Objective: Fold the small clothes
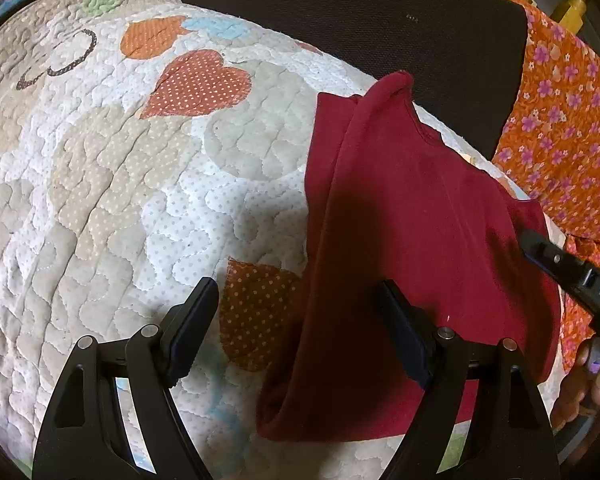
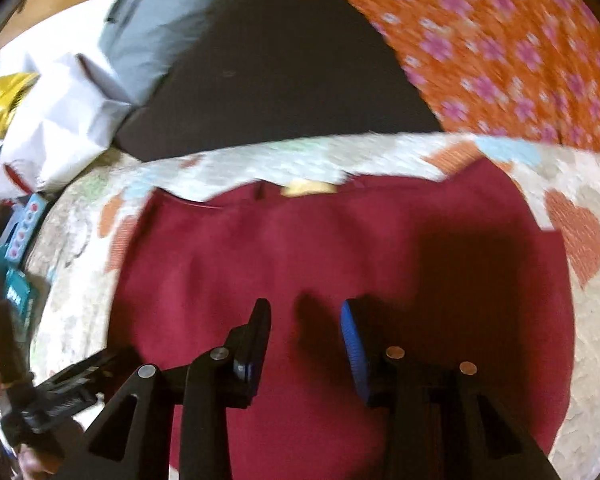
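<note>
A dark red garment [image 1: 412, 232] lies folded lengthwise on a quilted heart-pattern cover [image 1: 112, 168]. My left gripper [image 1: 300, 300] is open and empty, just above the garment's near left edge. The right gripper's finger [image 1: 548, 256] shows over the garment's right side in the left wrist view. In the right wrist view the red garment [image 2: 300, 248] spreads below my right gripper [image 2: 306, 316], which is open and empty above its middle. The left gripper [image 2: 60, 388] shows at the lower left there.
A dark brown surface [image 1: 360, 28] lies beyond the quilt. An orange flowered cloth [image 1: 560, 120] lies at the right. In the right wrist view, white and grey bags [image 2: 100, 60] and boxes [image 2: 20, 240] sit at the left.
</note>
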### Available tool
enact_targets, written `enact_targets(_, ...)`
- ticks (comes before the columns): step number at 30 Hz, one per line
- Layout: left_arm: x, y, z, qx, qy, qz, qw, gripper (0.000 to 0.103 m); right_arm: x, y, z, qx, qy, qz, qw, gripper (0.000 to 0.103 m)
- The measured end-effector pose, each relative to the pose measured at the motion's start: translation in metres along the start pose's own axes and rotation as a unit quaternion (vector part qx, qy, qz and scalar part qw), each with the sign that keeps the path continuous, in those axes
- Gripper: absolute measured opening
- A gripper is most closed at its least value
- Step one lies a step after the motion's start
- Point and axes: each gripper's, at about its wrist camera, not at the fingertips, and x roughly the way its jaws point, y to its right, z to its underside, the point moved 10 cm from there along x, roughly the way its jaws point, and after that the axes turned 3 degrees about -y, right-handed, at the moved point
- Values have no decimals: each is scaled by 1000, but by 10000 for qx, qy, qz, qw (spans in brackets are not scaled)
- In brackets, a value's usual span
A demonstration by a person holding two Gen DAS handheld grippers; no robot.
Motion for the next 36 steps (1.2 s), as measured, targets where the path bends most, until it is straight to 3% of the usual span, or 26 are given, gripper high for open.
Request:
enact_targets(5, 0, -4, 2, -47, -50, 77, 9999, 81, 19, -47, -4, -204, -75, -306, 9993, 35)
enact_targets(12, 2, -13, 3, -232, -268, 328, 9988, 82, 81, -54, 2, 297, -589, -319, 9973, 37)
enact_targets(18, 3, -19, 1, -415, -324, 528, 9972, 82, 69, -61, -4, 557, -676, -121, 9961, 39)
enact_targets(23, 3, -21, 3, -406, -372, 584, 9968, 82, 70, -55, 6, 1191, -807, -132, 9895, 40)
enact_targets(26, 2, -22, 5, -372, -425, 617, 9965, 82, 75, -55, 10, 1049, -757, 21, 9916, 42)
enact_targets(30, -5, -30, 12, -681, -581, 888, 9920, 82, 77, -64, 10, 712, -924, 460, 9921, 48)
enact_targets(33, -10, -33, 15, -802, -630, 1033, 9894, 82, 77, -69, 12, 574, -942, 498, 9927, 58)
enact_targets(36, -14, -32, 19, -775, -623, 1066, 9893, 82, 73, -67, 14, 628, -780, 446, 9940, 60)
